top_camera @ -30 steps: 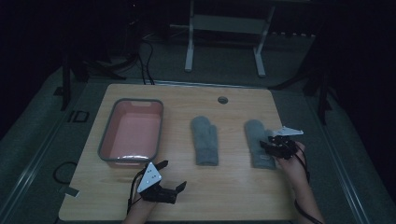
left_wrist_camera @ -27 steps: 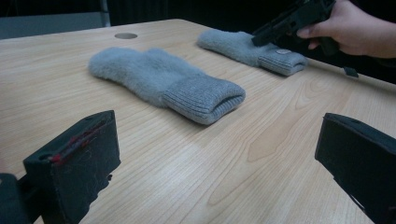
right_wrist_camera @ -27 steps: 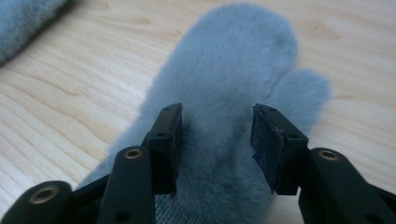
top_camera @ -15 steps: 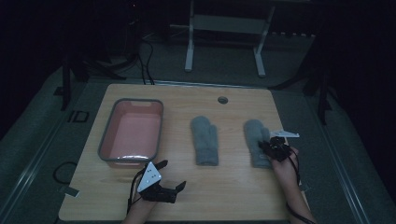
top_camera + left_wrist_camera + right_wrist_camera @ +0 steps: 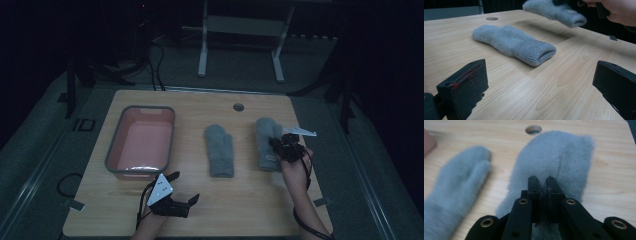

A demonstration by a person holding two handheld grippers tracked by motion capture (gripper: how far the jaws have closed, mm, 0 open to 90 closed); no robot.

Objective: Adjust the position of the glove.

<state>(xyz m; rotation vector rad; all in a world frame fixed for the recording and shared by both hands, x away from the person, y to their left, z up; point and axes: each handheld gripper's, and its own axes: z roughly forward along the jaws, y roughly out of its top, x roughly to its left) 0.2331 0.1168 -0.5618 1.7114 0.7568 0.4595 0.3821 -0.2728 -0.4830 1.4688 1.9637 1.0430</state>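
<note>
Two grey mittens lie on the wooden table. My right gripper is shut on the fabric of the right mitten; its jaws have just been closing on it. In the left gripper view this mitten hangs above the table under the person's hand. The left mitten lies flat mid-table. My left gripper rests near the front edge, open, with nothing between its jaws.
A pink tub with a grey rim stands at the table's left. A round cable hole is near the far edge. Stand legs rise beyond the table. A small dark patch sits at the right edge.
The right gripper's jaws have shut on the right mitten, and the hand has shifted left and up, raising the mitten's cuff end. The left gripper has stayed still.
</note>
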